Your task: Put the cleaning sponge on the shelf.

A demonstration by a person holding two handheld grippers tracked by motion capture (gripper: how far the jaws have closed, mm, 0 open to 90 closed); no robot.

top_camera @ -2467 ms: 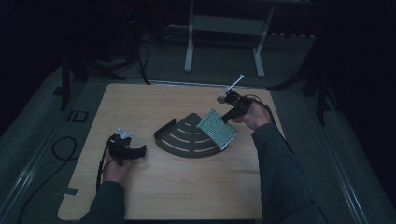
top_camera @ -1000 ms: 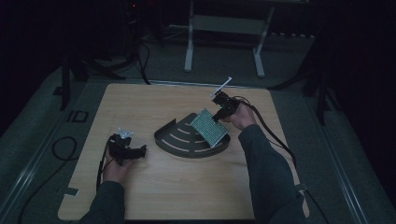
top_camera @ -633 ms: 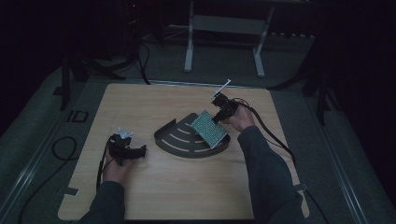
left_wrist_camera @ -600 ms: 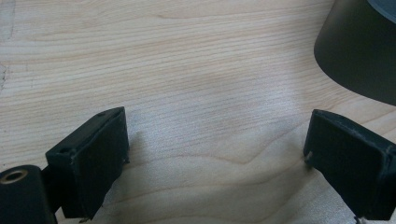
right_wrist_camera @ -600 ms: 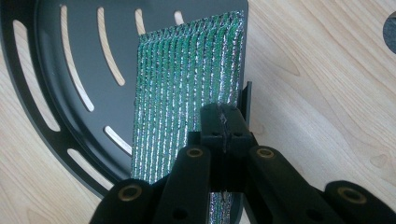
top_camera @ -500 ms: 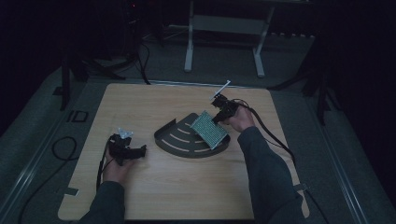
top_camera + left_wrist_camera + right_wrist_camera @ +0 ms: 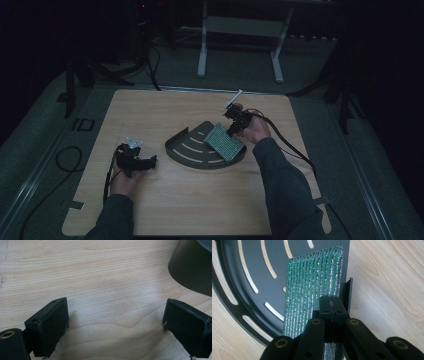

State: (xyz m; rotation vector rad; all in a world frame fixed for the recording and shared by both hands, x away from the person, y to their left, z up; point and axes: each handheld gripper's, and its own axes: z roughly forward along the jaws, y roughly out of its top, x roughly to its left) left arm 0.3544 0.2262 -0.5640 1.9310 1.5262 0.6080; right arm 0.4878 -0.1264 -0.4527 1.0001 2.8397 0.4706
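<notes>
Noted on the wooden table (image 7: 200, 200): a dark fan-shaped tray (image 7: 192, 150) with curved slots, near the centre. Tray rim (image 7: 192, 270) also seen at the upper right of the left gripper view.

Left gripper (image 7: 150, 161) held low at the left of the table, well apart from the tray. Jaws spread wide in its own view, bare wood between them, nothing held. Left hand (image 7: 122, 175) behind it, with a small crumpled clear scrap (image 7: 133, 142) just beside the gripper; cannot tell what it is.

Right gripper (image 7: 332, 305) at the tray's right edge, right hand (image 7: 255, 131) wrapped around it. Jaws pressed together, pinching the near edge of a green, ribbed, glittering pad (image 7: 312, 290). Pad (image 7: 225, 142) lying over the tray's right portion, slanted, with one long side along the tray's straight edge. Cannot tell whether flat on the tray or slightly raised.

Cable (image 7: 290, 150) trailing from the right gripper across the table's right side. A white stand (image 7: 240, 30) on the floor beyond the table.
</notes>
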